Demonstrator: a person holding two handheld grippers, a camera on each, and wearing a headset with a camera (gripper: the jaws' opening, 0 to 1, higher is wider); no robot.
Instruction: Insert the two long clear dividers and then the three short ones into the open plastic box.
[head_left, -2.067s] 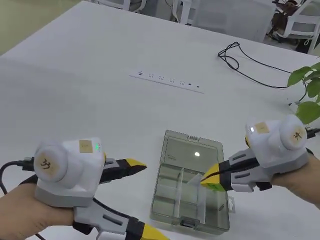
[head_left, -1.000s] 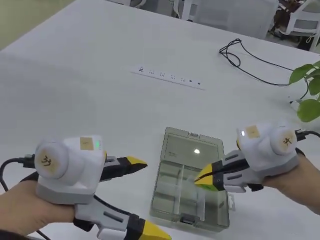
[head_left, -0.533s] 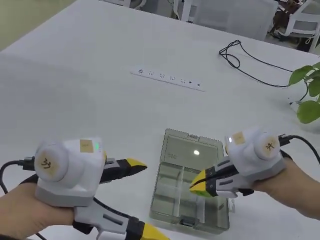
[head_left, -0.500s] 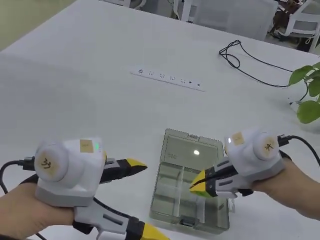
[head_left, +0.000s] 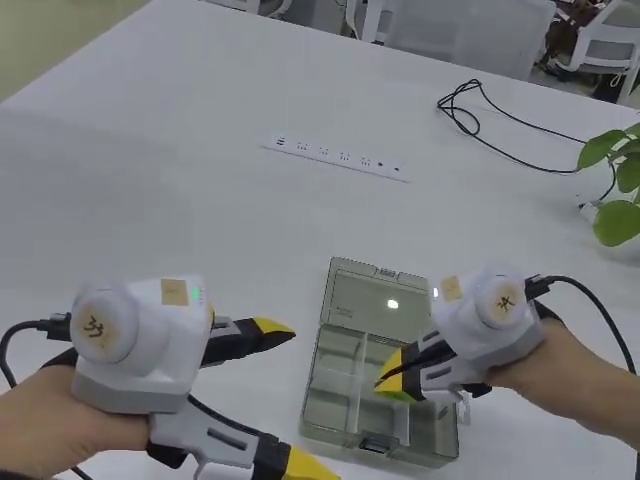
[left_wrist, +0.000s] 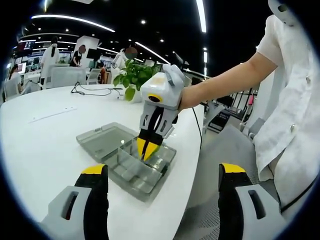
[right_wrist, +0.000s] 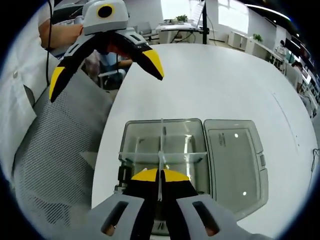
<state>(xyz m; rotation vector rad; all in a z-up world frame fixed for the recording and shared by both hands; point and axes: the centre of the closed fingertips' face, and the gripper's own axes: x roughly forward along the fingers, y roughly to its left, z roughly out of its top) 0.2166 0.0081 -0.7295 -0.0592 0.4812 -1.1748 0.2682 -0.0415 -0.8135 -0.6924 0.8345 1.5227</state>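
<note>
The clear plastic box (head_left: 322, 428) lies open near the table's front edge, its lid (head_left: 365, 292) flat behind it. My right gripper (head_left: 392, 378) hovers low over the box's base, shut on a thin clear divider (right_wrist: 161, 142) that stands on edge inside the box (right_wrist: 137, 131). Another clear divider (right_wrist: 187, 156) crosses it in the base. My left gripper (head_left: 285, 396) waits to the left of the box, open and holding nothing. The left gripper view has the right gripper (left_wrist: 148, 148) pointing down into the box (left_wrist: 97, 137).
A white power strip (head_left: 335, 157) lies mid-table. A black cable (head_left: 480, 115) and a green plant (head_left: 615, 190) are at the right. A small clear piece (head_left: 463, 405) lies by the box's right side. The table's front edge runs close behind the box.
My right gripper has moved left and lower over the box with the divider in it. The left gripper has stayed put.
</note>
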